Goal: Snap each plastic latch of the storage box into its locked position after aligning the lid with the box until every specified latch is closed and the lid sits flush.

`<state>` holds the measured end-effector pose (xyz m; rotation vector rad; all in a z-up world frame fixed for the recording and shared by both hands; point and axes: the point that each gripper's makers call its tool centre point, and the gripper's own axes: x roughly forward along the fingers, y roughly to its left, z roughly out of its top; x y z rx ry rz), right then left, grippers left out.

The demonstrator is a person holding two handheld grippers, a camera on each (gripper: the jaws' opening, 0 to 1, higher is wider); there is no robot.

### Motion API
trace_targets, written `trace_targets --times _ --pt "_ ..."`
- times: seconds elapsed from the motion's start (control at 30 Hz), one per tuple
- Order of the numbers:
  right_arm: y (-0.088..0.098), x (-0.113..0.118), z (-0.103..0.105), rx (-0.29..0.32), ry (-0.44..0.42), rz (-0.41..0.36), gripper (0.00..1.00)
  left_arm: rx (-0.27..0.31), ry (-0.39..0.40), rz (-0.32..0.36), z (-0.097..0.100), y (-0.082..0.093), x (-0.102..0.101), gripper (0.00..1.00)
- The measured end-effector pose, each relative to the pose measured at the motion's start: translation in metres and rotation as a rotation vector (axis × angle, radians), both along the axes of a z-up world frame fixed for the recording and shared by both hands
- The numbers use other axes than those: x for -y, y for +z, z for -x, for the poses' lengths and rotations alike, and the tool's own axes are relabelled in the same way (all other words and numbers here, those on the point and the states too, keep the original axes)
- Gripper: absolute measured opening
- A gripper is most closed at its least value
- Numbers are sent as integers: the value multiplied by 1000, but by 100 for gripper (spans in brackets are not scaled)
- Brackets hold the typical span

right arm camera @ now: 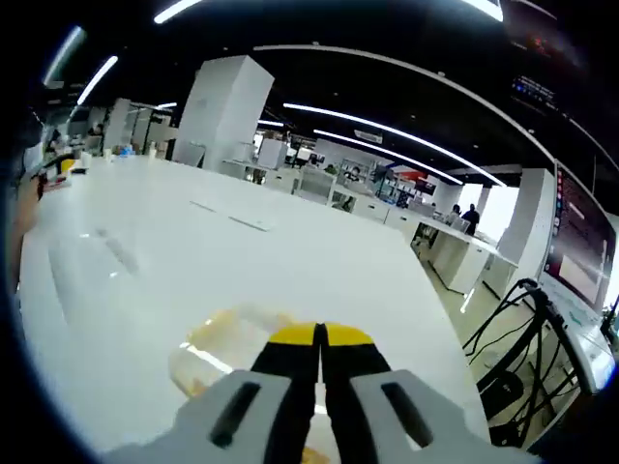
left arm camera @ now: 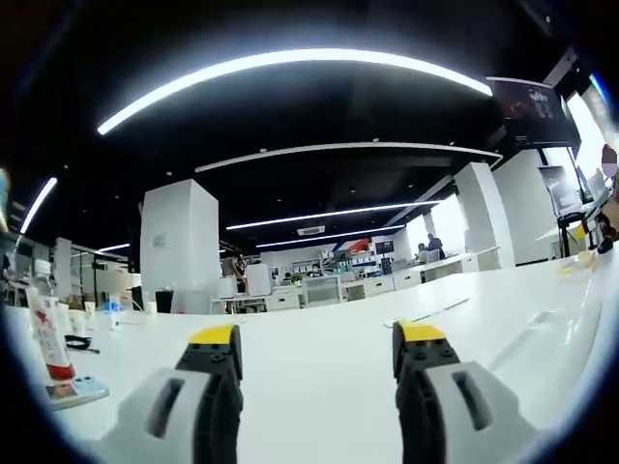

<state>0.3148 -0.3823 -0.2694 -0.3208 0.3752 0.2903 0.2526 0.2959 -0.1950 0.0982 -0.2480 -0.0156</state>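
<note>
On the far left of the left gripper view a bottle with a red label stands on the white table, with small clutter behind it; moving right, the left gripper hovers over bare tabletop with its yellow-tipped jaws spread wide and nothing between them. In the right gripper view the same white table stretches away, and low in the middle the right gripper has its jaws pressed together, tips meeting just above a clear, yellowish plastic thing that is probably the storage box or its lid; the fisheye blur and the jaws in front make it hard to tell which, and no latch can be picked out. To the right, cables hang off the table's edge. The risk from here, as I judge it, is pressing down before the lid is squared on the box: a closed gripper pushing on slick, light plastic could skate it across the smooth table or seat one side crooked, so a latch snaps over a misaligned rim.
</note>
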Motion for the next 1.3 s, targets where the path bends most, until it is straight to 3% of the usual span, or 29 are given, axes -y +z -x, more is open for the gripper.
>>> trace_targets --times 0.1,0.13,0.23,0.37,0.6,0.73,0.97,1.1,1.3 --pt "-18 -1 -2 -78 5 -34 0 2 -31 17 1 4 3 63" --pt "-29 -1 -2 -126 17 -29 0 3 -36 18 1 5 4 63" --pt "-43 -3 -4 -188 31 -12 0 -7 -42 3 -1 10 7 63" --pt "-50 -9 -3 -221 59 -11 0 -14 -77 13 -1 19 15 64" --pt "-50 -7 5 -238 98 -8 0 7 -172 -4 9 52 51 60" --pt "-52 -8 9 -249 112 15 0 19 -266 -1 10 69 80 60" --pt "-51 -13 13 -255 125 -1 0 27 -483 -9 8 93 153 60" --pt "-51 -18 15 -259 130 9 0 20 -572 -8 2 99 185 58" --pt "-50 -27 18 -263 142 3 0 -12 -720 -52 -5 100 256 56"
